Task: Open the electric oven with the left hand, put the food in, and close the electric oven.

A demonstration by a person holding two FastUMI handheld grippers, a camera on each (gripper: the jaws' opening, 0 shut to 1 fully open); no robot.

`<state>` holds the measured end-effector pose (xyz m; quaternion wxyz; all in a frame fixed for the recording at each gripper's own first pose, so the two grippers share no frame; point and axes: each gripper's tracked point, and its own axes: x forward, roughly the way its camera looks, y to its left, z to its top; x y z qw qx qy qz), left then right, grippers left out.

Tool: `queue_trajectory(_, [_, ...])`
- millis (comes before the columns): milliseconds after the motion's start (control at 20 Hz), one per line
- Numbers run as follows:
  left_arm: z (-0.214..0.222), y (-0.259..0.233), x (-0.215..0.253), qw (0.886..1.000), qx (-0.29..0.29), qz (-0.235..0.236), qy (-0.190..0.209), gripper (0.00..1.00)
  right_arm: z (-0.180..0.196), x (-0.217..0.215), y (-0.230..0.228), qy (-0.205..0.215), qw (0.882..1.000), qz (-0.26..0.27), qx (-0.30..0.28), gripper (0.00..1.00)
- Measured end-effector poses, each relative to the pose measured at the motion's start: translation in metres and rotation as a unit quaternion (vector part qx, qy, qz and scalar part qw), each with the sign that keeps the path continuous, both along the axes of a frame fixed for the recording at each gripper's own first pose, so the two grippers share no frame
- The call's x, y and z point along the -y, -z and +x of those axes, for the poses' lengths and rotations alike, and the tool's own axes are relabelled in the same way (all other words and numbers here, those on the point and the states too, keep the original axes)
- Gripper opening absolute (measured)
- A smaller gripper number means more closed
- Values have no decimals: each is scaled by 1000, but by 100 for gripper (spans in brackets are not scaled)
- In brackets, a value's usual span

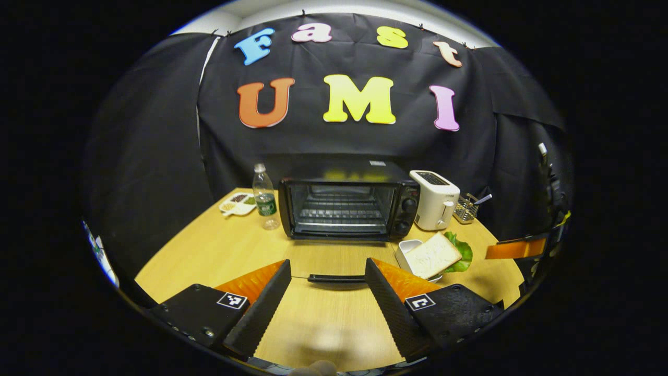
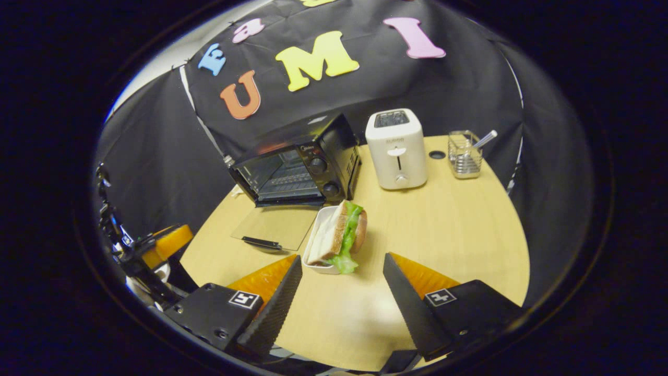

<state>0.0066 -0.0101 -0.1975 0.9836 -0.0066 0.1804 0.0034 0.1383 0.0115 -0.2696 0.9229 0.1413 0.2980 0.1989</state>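
Oven (image 1: 344, 209) brand mark too small to read; door (image 2: 276, 225) folded flat onto table (image 2: 459, 219). Sandwich (image 2: 339, 237) just beside door edge. Left gripper (image 1: 327, 277) and right gripper (image 2: 342, 271) both spread wide, holding nothing.

black cloth walls (image 1: 156, 130) surround a wooden table (image 2: 449, 219).

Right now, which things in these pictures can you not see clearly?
- Left gripper view: sandwich hides the white dish; filling unseen.
- Left gripper view: small plate behind the bottle; contents too small.
- Right gripper view: oven dial markings too small.
- Right gripper view: left claw cut off by the edge.
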Motion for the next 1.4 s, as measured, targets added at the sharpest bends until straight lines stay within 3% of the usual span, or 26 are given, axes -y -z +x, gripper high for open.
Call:
queue_trajectory(50, [-6, -18, -4, 1000, 10, 6, -6, 94, 10, -3, 7, -9, 1000, 22, -17, 100])
queue_trajectory(100, [-12, -34, -4, 1000, 20, 7, -11, 94, 18, -7, 14, -19, 998, 44, -35, 89])
queue_trajectory(150, [-18, -50, -3, 999, 32, 4, -13, 94, 29, -9, 24, -21, 997, 61, -52, 87])
queue_trajectory(200, [-24, -65, -1, 999, 42, 2, -16, 94, 38, -9, 30, -22, 994, 82, -70, 99])
queue_trajectory(300, [-35, -86, 3, 998, 54, -4, -21, 94, 53, -21, 30, -43, 985, 134, -98, 98])
queue_trajectory(350, [-41, -91, 7, 998, 54, -13, -24, 94, 59, -25, 28, -49, 981, 155, -108, 85])
queue_trajectory(400, [-47, -95, 9, 998, 55, -18, -32, 94, 64, -28, 26, -60, 978, 166, -112, 97])
queue_trajectory(450, [-52, -101, 10, 997, 58, -19, -38, 94, 69, -30, 26, -65, 976, 171, -118, 95])
queue_trajectory(500, [-56, -105, 12, 997, 60, -15, -44, 94, 75, -30, 26, -67, 975, 175, -120, 75])
queue_trajectory(550, [-59, -106, 12, 997, 60, -10, -47, 94, 78, -32, 25, -72, 973, 181, -123, 83])
queue_trajectory(600, [-62, -104, 14, 997, 56, -5, -48, 94, 80, -35, 26, -77, 971, 183, -130, 65])
queue_trajectory(650, [-64, -104, 14, 997, 57, 1, -48, 94, 81, -37, 30, -76, 971, 181, -139, 59])
queue_trajectory(700, [-65, -103, 15, 998, 54, 5, -45, 94, 81, -38, 32, -79, 969, 183, -142, 46])
queue_trajectory(900, [-63, -96, 16, 998, 49, 0, -31, 94, 83, -41, 25, -72, 968, 190, -145, 33])
queue_trajectory(950, [-61, -94, 15, 998, 51, -4, -27, 94, 84, -41, 23, -71, 971, 181, -138, 32])
queue_trajectory(1000, [-60, -90, 14, 999, 50, -9, -20, 94, 85, -41, 19, -66, 974, 174, -129, 40])
queue_trajectory(1200, [-50, -76, -7, 999, 48, -2, 7, 94, 78, -45, -26, -29, 982, 171, -77, 40])
queue_trajectory(1400, [-44, -54, -38, 999, 28, 4, 33, 95, 66, -82, -72, 14, 980, 193, -34, 40])
